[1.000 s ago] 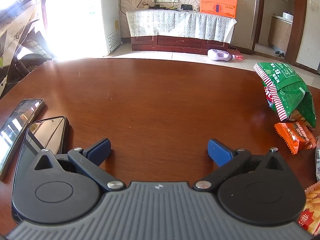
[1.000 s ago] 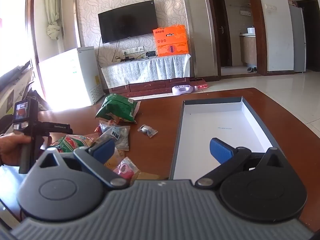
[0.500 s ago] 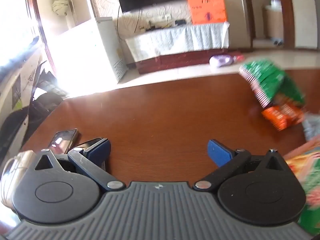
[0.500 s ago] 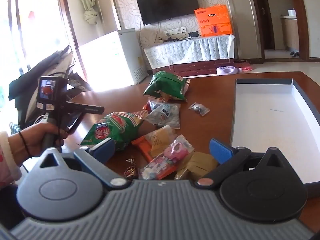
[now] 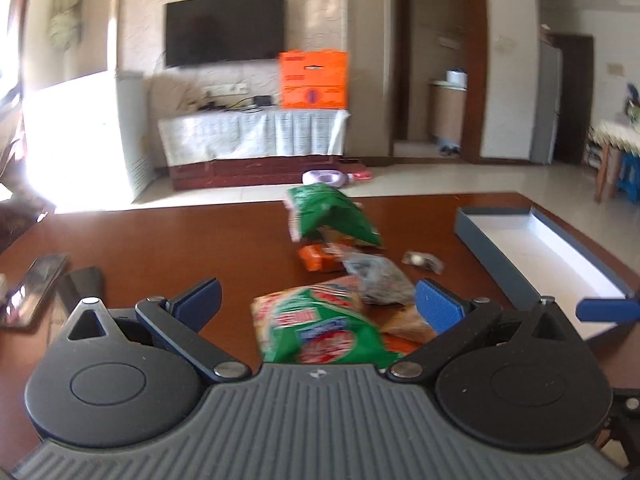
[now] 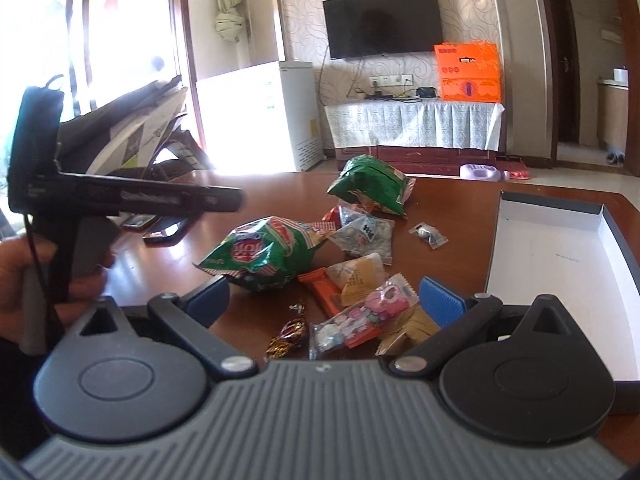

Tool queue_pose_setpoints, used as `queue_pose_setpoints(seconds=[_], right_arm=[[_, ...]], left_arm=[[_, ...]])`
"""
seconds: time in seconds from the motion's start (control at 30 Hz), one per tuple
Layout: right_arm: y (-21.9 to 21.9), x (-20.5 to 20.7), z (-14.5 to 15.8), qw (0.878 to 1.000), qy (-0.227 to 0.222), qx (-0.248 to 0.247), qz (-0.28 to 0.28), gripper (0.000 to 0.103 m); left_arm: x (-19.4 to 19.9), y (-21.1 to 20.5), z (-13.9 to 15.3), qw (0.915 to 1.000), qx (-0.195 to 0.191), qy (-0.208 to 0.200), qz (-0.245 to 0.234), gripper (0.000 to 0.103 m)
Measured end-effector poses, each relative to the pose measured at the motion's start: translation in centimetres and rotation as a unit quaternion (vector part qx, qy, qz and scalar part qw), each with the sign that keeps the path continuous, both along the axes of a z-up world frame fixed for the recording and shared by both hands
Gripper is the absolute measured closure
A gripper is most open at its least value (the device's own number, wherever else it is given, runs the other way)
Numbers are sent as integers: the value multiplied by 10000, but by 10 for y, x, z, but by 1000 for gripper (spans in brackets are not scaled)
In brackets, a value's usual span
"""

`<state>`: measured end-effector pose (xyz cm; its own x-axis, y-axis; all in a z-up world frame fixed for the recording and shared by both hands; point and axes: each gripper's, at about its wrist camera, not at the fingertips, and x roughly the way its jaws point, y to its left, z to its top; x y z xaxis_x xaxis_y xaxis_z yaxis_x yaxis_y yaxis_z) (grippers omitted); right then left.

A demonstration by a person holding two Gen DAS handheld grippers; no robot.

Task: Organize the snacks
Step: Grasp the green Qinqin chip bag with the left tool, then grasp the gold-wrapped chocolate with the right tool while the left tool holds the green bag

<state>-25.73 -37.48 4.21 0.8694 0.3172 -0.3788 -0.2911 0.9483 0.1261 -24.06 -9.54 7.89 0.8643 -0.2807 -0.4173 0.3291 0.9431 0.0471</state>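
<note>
Brown table (image 6: 452, 204), snack packets (image 6: 272, 254), open box (image 6: 560, 264), phones (image 5: 36, 288)

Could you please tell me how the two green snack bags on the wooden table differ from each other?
The green bag with red and white label lies nearer the grippers, beside the pile of small packets, puffed and lying on its side. The plain green bag with striped edge sits farther back, propped up like a tent over smaller packets. Both are crinkly foil bags, outside the open grey box.

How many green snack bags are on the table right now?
2. The near green bag lies at the left of the snack pile, just ahead of the right gripper's fingers. The far green bag sits at the pile's back edge. Smaller ones could be hidden underneath.
</note>
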Motion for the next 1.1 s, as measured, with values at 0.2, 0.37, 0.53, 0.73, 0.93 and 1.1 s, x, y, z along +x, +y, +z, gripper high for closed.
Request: queue_pose_setpoints(seconds=[0.2, 0.37, 0.53, 0.73, 0.93, 1.1], right_arm=[[-6, -9, 0, 9999, -75, -75, -94, 0], [-3, -5, -1, 9999, -36, -117, -110, 0], [2, -2, -4, 9998, -22, -184, -58, 0], [10, 0, -6, 9995, -2, -320, -42, 0], [19, 1, -7, 9989, 30, -470, 7, 0], [22, 0, -8, 9986, 22, -533, -37, 0]], left_arm=[[30, -45, -32, 9929, 1070, 326, 404, 0], [61, -28, -42, 9883, 1000, 741, 878, 0], [79, 2, -40, 9861, 484, 934, 1285, 0], [89, 13, -40, 9825, 425, 1047, 1482, 0], [94, 16, -40, 9814, 357, 1096, 1533, 0], [93, 11, -41, 9821, 419, 1079, 1484, 0]])
